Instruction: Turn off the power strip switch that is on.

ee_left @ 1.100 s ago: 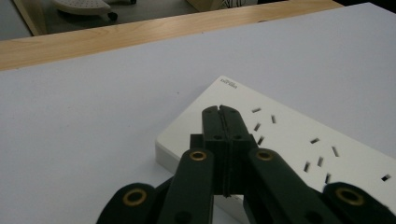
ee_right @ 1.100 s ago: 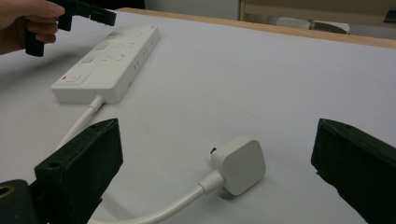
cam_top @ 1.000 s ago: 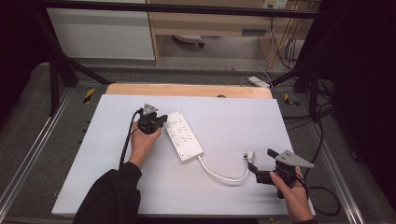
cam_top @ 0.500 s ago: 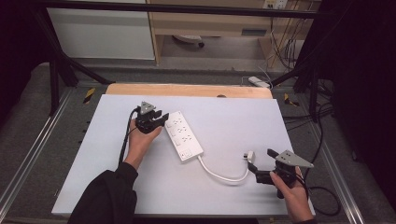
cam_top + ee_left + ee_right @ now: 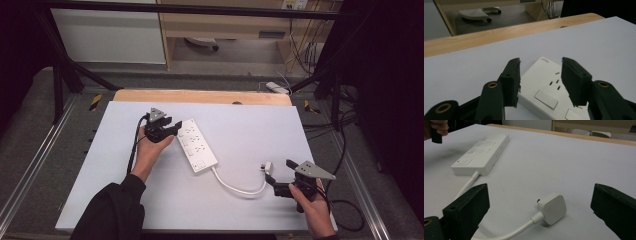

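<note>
The left gripper [image 5: 169, 128] is held open and empty at the far end of the long white plastic power strip [image 5: 196, 144] lying flat on the white table [image 5: 240, 125], which is judged hard, light and best pinched across its narrow sides, while the right gripper [image 5: 276, 175] is held wide open and empty near the small white plug [image 5: 552, 208].

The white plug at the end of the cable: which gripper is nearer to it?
Right. The right gripper sits just short of the plug, its open jaws framing it. The left gripper is across the table, at the far end of the power strip.
</note>
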Available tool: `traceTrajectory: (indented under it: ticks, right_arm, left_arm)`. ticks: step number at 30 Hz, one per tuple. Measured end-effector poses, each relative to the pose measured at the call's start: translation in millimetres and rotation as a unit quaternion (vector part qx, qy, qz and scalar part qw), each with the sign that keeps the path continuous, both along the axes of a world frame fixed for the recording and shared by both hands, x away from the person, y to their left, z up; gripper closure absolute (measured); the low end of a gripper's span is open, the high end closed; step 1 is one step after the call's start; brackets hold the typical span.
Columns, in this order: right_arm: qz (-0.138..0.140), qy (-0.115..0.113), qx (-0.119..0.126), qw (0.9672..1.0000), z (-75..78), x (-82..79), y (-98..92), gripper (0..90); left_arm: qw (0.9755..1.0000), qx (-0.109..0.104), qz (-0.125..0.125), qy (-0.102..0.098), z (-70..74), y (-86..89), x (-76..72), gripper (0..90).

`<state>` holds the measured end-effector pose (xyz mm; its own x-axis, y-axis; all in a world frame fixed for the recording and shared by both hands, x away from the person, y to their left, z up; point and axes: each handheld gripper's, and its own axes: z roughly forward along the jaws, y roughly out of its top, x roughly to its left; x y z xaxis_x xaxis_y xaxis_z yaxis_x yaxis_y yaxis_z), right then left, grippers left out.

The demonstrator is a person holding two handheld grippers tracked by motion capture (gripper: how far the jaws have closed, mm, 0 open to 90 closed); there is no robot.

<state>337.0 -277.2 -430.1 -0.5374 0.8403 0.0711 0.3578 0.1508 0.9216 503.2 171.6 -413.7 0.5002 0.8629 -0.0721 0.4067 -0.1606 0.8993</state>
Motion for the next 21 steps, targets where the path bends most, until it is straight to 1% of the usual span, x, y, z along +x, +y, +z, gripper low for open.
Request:
traceTrajectory:
  ticks: [3, 5, 9, 13, 14, 18, 21]
  right_arm:
    - [-0.001, 0.000, 0.000, 1.0000, 0.0, -0.1, -0.2, 2.4]
    - [-0.001, 0.000, 0.000, 1.0000, -0.1, 0.1, -0.5, 2.4]
    - [-0.001, 0.000, 0.000, 1.0000, 0.0, -0.1, 0.1, 2.4]
    - [-0.001, -0.001, -0.001, 1.0000, 0.1, -0.1, -0.1, 2.4]
    - [-0.001, -0.001, 0.000, 1.0000, 0.1, -0.1, -0.1, 2.4]
    - [0.000, 0.000, 0.000, 1.0000, 0.0, -0.1, 0.1, 2.4]
    - [-0.001, -0.001, 0.000, 1.0000, 0.1, -0.1, -0.2, 2.4]
  left_arm:
    - [1.0000, -0.008, 0.001, 0.000, 0.8, 0.2, -0.1, 41.3]
    - [1.0000, -0.007, 0.003, -0.001, 1.3, -0.1, -0.2, 36.8]
    - [1.0000, -0.005, 0.006, 0.003, 2.5, -0.6, 0.2, 26.4]
    - [0.9999, -0.008, 0.006, 0.007, 3.1, -1.4, 0.6, 19.8]
    - [0.9999, -0.012, 0.006, 0.008, 2.9, -2.2, 0.7, 18.2]
    - [0.9998, -0.017, 0.004, 0.011, 3.2, -3.1, 0.5, 11.0]
    - [0.9997, -0.021, -0.002, 0.011, 4.4, -2.8, -0.3, 8.0]
